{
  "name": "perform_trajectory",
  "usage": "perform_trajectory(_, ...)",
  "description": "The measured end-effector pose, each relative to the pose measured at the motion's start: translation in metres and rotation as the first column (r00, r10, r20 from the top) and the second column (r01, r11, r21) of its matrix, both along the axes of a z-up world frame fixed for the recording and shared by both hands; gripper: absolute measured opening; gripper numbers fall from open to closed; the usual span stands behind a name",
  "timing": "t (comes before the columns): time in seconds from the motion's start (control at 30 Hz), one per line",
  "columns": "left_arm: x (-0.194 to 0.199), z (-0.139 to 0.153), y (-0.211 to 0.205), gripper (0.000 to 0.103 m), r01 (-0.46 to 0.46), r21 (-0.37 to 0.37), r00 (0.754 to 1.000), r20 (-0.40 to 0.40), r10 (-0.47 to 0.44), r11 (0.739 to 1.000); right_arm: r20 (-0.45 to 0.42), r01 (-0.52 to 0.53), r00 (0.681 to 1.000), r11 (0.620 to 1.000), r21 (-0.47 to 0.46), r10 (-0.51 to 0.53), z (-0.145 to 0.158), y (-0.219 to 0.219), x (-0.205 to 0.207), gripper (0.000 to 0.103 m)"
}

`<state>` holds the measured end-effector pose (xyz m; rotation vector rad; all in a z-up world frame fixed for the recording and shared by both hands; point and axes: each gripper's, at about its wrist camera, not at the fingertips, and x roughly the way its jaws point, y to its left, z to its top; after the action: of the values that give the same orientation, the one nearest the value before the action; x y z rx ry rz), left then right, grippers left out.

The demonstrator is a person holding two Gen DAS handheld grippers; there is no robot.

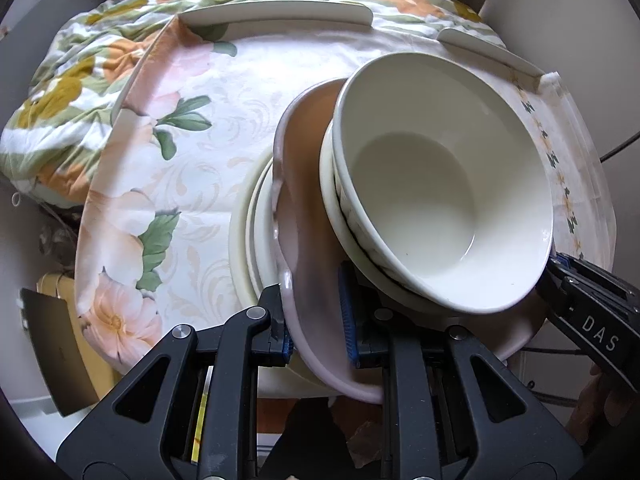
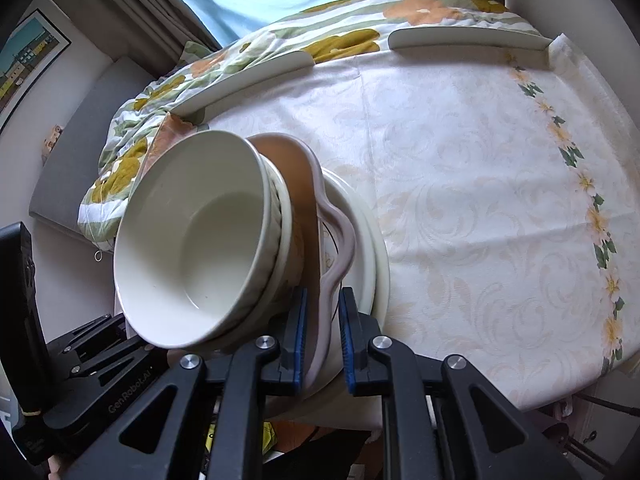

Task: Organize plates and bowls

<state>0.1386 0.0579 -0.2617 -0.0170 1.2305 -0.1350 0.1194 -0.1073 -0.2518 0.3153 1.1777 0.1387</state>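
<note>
A pink wavy-rimmed plate [image 1: 304, 184] carries nested white bowls [image 1: 440, 192], and both grippers clamp it on opposite rims. My left gripper [image 1: 316, 328] is shut on its near rim, blue pads on either face. My right gripper [image 2: 323, 336] is shut on the other side of the pink plate [image 2: 296, 184], with the bowls [image 2: 200, 240] leaning to its left. Cream plates [image 1: 248, 240] are stacked underneath; I cannot tell whether the pink plate touches them. The right gripper [image 1: 560, 276] shows at the bowls' lower right in the left wrist view.
The round table [image 2: 480, 200] wears a floral tablecloth. Two pale chair backs [image 2: 468, 38] [image 2: 248, 80] stand at its far edge, with a flowered quilt [image 1: 60, 100] heaped behind them. The cream plate stack [image 2: 378, 264] sits near the front edge.
</note>
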Motion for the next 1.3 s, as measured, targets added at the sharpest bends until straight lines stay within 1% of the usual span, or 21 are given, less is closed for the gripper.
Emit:
perform_trajectory(0.2,-0.001,0.007,0.003,0.017,0.005,-0.007,1.000,-0.003,-0.005,1.000,0.000,0.008,1.000,1.000,0.000,-0.008,0.003,-0.001,-0.004,0.014)
perform_trajectory(0.43,-0.007,0.019,0.007,0.017,0.014,0.005,1.000,0.003,-0.014,1.000,0.000,0.011,1.000,1.000,-0.015,-0.011,0.011,0.001,-0.009,0.014)
perform_trajectory(0.7,-0.027,0.041,0.011,0.018,0.035,-0.013,0.998,0.052,-0.034,0.999,0.048,0.034,0.998,0.997,-0.064,-0.031,0.034,-0.002,-0.025,0.014)
perform_trajectory(0.77,-0.035,0.050,0.013,0.018,0.032,-0.021,0.997,0.073,-0.031,0.999,0.068,0.036,0.997,0.997,-0.075,-0.031,0.040,-0.002,-0.032,0.020)
perform_trajectory(0.8,-0.038,0.054,0.013,0.019,0.030,-0.024,0.996,0.082,-0.028,0.999,0.083,0.036,0.996,0.996,-0.081,-0.029,0.044,-0.002,-0.037,0.034)
perform_trajectory(0.83,-0.042,0.058,0.013,0.019,0.025,-0.028,0.996,0.092,-0.022,0.999,0.105,0.036,0.994,0.996,-0.085,-0.027,0.050,-0.003,-0.042,0.051)
perform_trajectory(0.87,-0.046,0.062,0.012,0.024,0.020,-0.030,0.995,0.101,-0.017,0.999,0.121,0.035,0.992,0.996,-0.086,-0.024,0.054,-0.004,-0.046,0.056)
perform_trajectory(0.9,-0.050,0.067,0.011,0.046,0.014,-0.031,0.993,0.113,-0.011,0.999,0.138,0.035,0.990,0.995,-0.091,-0.022,0.059,-0.005,-0.050,0.061)
perform_trajectory(0.93,-0.056,0.073,0.009,0.069,0.009,-0.034,0.991,0.130,-0.005,0.999,0.156,0.033,0.988,0.994,-0.102,-0.017,0.064,-0.007,-0.055,0.064)
perform_trajectory(0.97,-0.062,0.080,0.007,0.101,0.008,-0.043,0.988,0.152,-0.001,0.999,0.174,0.032,0.985,0.993,-0.115,-0.011,0.070,-0.009,-0.059,0.065)
perform_trajectory(1.0,-0.070,0.089,0.004,0.102,0.000,-0.050,0.983,0.185,0.009,0.999,0.193,0.031,0.981,0.992,-0.126,-0.006,0.077,-0.012,-0.064,0.073)
perform_trajectory(1.03,-0.078,0.098,0.001,0.102,-0.014,-0.049,0.977,0.211,0.024,0.999,0.218,0.030,0.976,0.990,-0.137,0.000,0.085,-0.016,-0.069,0.085)
perform_trajectory(1.1,-0.089,0.114,-0.007,0.102,-0.035,-0.030,0.968,0.248,0.041,0.999,0.265,0.033,0.964,0.987,-0.157,0.010,0.100,-0.024,-0.080,0.095)
perform_trajectory(1.17,-0.104,0.133,-0.013,0.102,-0.060,-0.029,0.953,0.295,0.065,0.998,0.309,0.038,0.951,0.984,-0.174,0.018,0.120,-0.036,-0.092,0.096)
perform_trajectory(1.23,-0.123,0.158,-0.018,0.102,-0.084,-0.041,0.929,0.358,0.093,0.996,0.337,0.051,0.941,0.980,-0.190,0.016,0.139,-0.046,-0.104,0.098)
perform_trajectory(1.3,-0.142,0.183,-0.023,0.102,-0.104,-0.036,0.898,0.427,0.109,0.994,0.375,0.064,0.927,0.976,-0.206,0.018,0.156,-0.055,-0.116,0.099)
